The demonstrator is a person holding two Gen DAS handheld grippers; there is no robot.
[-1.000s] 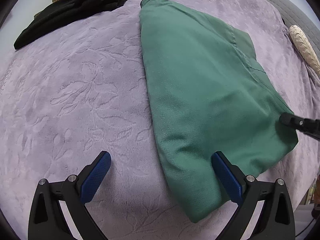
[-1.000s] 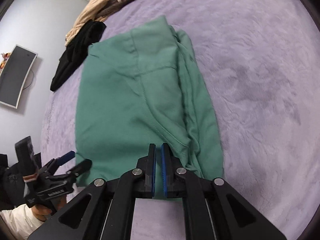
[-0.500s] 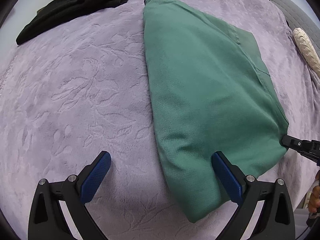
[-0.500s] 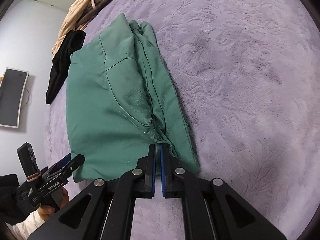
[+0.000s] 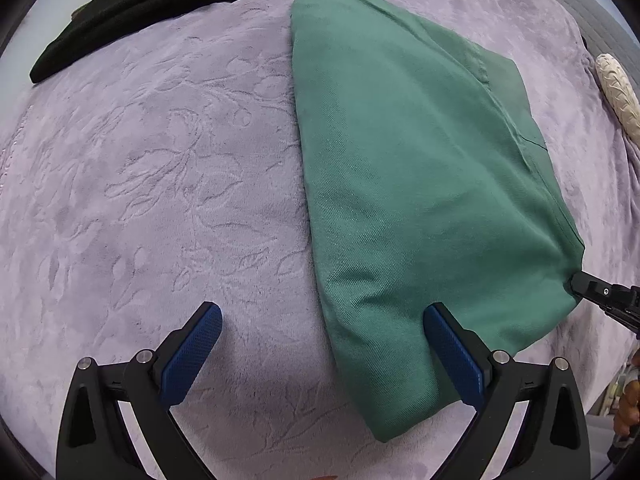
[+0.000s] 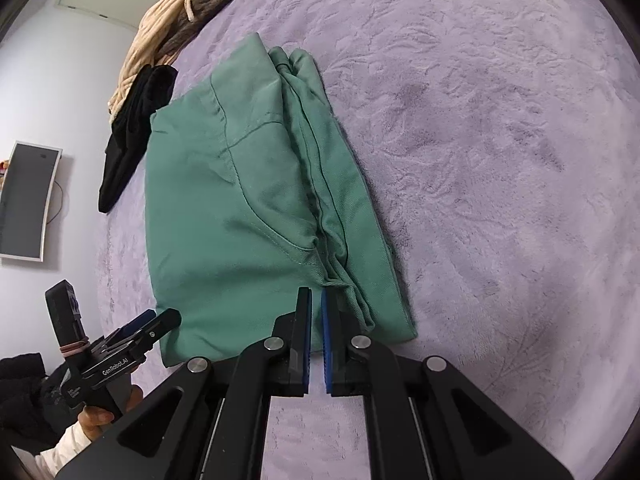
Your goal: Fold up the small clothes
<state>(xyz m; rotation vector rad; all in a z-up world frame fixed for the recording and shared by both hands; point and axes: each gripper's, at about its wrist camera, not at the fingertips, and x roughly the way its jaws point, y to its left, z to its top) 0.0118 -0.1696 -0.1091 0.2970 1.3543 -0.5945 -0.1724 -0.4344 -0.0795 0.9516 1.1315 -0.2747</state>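
A green garment (image 5: 420,184) lies folded flat on the purple blanket (image 5: 160,184); it also shows in the right wrist view (image 6: 248,208). My left gripper (image 5: 320,320) is open and empty, with its right finger resting on the garment's near corner. In the right wrist view the left gripper (image 6: 148,322) sits at the garment's near left corner. My right gripper (image 6: 316,300) has its jaws nearly together at the garment's near edge by the seam; whether cloth is pinched between them cannot be told. Its tip (image 5: 580,280) touches the garment's right corner in the left wrist view.
A black garment (image 5: 152,4) and a beige knitted one (image 6: 188,4) lie at the far end of the blanket. A cream pillow (image 5: 618,92) and a grey cushion (image 5: 592,12) sit at the right. A monitor (image 6: 28,204) hangs on the wall.
My right gripper has drawn back toward the garment's near edge, and the cloth has settled flat. My left gripper has stayed open at the near corner.
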